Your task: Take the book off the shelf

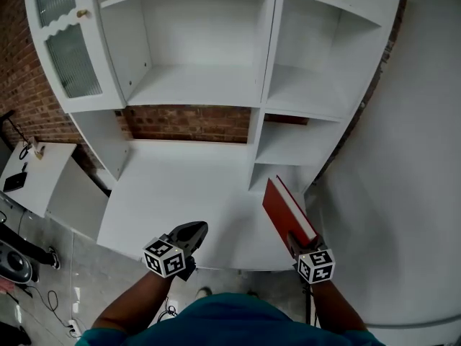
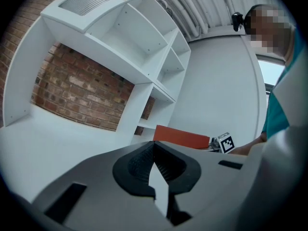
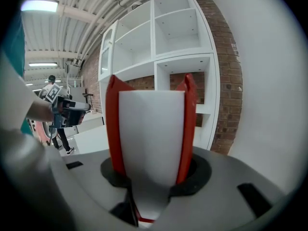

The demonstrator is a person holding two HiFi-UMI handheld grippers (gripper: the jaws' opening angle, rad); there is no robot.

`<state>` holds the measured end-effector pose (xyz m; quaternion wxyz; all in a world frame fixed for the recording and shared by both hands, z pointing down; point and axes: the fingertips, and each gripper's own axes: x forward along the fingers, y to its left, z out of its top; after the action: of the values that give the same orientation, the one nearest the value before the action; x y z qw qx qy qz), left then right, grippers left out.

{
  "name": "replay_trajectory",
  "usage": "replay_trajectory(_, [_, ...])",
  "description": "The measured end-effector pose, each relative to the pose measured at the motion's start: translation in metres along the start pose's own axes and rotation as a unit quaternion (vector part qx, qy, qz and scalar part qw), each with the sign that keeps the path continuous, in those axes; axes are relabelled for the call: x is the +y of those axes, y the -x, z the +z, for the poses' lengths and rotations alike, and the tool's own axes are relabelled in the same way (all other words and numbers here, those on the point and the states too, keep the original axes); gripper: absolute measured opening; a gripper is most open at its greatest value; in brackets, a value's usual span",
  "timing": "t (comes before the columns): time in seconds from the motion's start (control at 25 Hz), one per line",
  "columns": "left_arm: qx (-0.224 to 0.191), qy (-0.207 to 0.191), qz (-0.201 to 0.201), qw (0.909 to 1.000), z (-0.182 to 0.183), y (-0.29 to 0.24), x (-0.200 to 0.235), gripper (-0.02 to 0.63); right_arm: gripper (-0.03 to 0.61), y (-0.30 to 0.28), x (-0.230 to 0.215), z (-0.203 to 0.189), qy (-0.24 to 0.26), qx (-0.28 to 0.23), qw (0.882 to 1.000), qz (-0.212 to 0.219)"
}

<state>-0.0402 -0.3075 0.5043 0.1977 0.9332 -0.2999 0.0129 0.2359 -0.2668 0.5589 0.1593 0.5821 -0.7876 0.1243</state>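
Note:
My right gripper is shut on a red-covered book, which I hold clear of the white shelf unit, just off its lower right compartments. In the right gripper view the book stands upright between the jaws, white pages facing me and a red cover on each side. My left gripper hovers over the front of the white desk surface. Its jaws are shut with nothing in them, and in the left gripper view the fingertips meet, with the book beyond them.
The shelf compartments hold nothing. A glass-fronted cabinet door stands open at upper left. Brick wall backs the desk, and a white wall closes the right side. A low white side table and cables are at left. A person stands far off.

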Motion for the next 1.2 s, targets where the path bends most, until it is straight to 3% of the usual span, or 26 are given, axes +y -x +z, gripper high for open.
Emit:
replay_trajectory(0.52, [0.002, -0.002, 0.022, 0.9997, -0.022, 0.038, -0.004, 0.011, 0.173, 0.021, 0.034, 0.008, 0.019, -0.008, 0.998, 0.051])
replay_trajectory(1.2, [0.040, 0.013, 0.039, 0.9984, -0.073, 0.040, 0.015, 0.011, 0.173, 0.013, 0.043, -0.046, 0.011, 0.033, 0.996, 0.083])
